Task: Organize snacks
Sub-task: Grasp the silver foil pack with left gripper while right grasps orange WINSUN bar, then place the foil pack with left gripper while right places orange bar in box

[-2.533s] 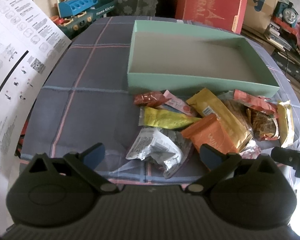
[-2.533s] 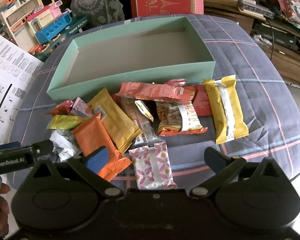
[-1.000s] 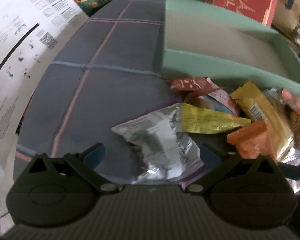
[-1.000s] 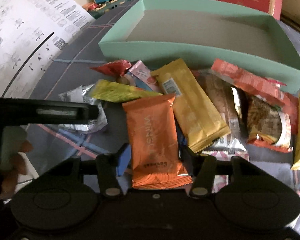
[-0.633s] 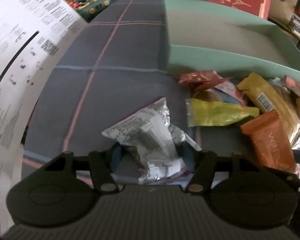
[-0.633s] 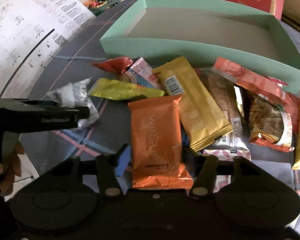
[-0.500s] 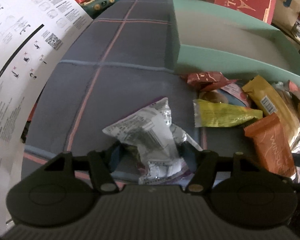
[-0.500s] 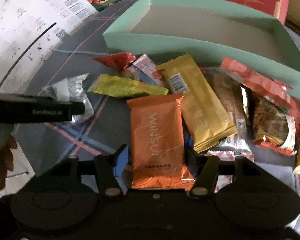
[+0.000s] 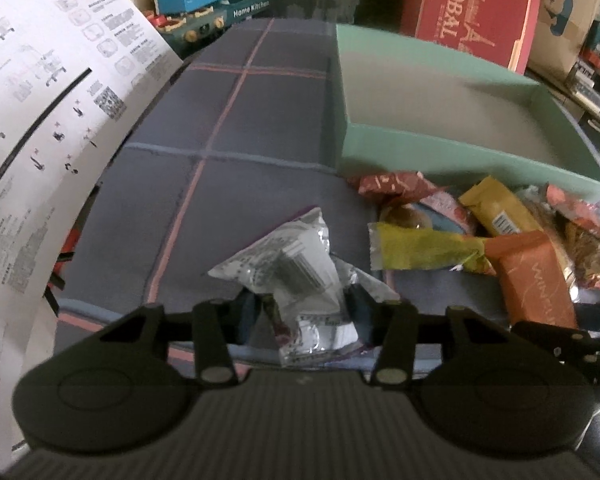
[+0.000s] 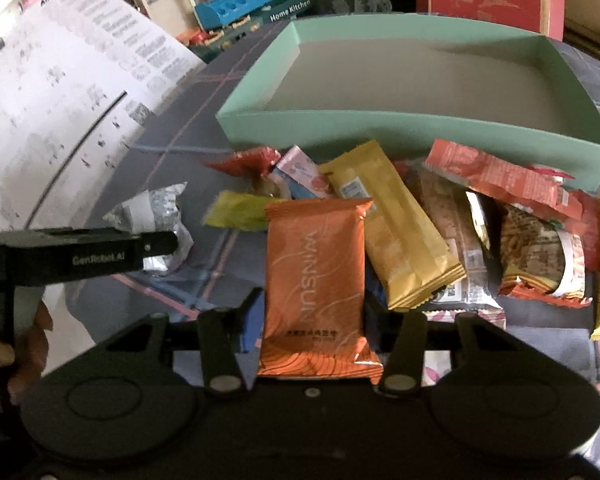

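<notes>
Left gripper (image 9: 302,312): jaws pinched in on the silver packet (image 9: 288,268), one finger on each side of it. The packet sits crumpled on the plaid cloth (image 9: 236,148), off to the left of the main snack pile and apart from it.

Right gripper (image 10: 314,316): jaws clamped on the lower half of the orange packet (image 10: 316,264). The packet stands lengthwise between my fingers, top end pointing toward the green box (image 10: 380,124). Can't tell whether it is lifted clear of the cloth.

Green box: open top, nothing inside, sitting on the cloth just behind the pile.

Pile is between my right gripper and the box's near wall:
- gold packet (image 10: 392,224) just right of the orange one, touching it
- yellow-green packet (image 10: 240,210) lying flat to the left, partly under the orange one
- red-orange packet (image 10: 500,180) against the box wall
- small red packet (image 10: 248,162) at the left front corner of the box

Left gripper body shows in the right wrist view at far left, with the silver packet at its tip.
</notes>
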Demonstrator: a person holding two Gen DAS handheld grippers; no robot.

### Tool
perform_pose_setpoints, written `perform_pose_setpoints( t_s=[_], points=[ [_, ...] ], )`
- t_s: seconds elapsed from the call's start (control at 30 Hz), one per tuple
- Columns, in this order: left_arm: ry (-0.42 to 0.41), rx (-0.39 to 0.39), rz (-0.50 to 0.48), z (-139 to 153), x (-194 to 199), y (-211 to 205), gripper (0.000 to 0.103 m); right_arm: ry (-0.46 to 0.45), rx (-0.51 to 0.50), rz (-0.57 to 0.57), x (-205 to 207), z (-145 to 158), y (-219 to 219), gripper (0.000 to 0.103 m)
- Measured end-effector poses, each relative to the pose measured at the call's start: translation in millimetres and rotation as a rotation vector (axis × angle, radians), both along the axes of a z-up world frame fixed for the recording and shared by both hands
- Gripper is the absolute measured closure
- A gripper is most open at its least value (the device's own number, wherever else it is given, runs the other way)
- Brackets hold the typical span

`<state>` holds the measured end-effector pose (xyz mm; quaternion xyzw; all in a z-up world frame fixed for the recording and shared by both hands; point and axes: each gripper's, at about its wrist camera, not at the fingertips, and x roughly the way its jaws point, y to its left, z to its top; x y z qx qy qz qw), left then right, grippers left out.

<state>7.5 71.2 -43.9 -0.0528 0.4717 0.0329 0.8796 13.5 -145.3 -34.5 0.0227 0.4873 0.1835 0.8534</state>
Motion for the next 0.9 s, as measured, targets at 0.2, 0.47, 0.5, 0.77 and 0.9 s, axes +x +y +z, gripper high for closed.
perform_pose_setpoints(
  t_s=[0.2, 0.47, 0.5, 0.77, 0.9],
  points=[
    [-0.058, 0.009, -0.021, 27, 5, 1, 0.056, -0.034, 0.050, -0.025, 7, 21, -14, 0.054],
    [-0.158, 0.000, -0.140, 72, 66, -14, 0.056, -0.092, 0.081, -0.104, 67, 58, -49, 0.054],
    [-0.166, 0.006, -0.153, 76, 78, -18, 0.056, -0.097, 0.081, -0.113, 77, 61, -53, 0.054],
    [-0.143, 0.041, -0.203, 75, 195, -52, 0.056, -0.100, 0.069, -0.185, 176, 66, -78, 0.054],
    [-0.100, 0.092, -0.210, 54, 245, -67, 0.056, -0.076, 0.053, -0.222, 227, 46, -81, 0.054]
  ],
)
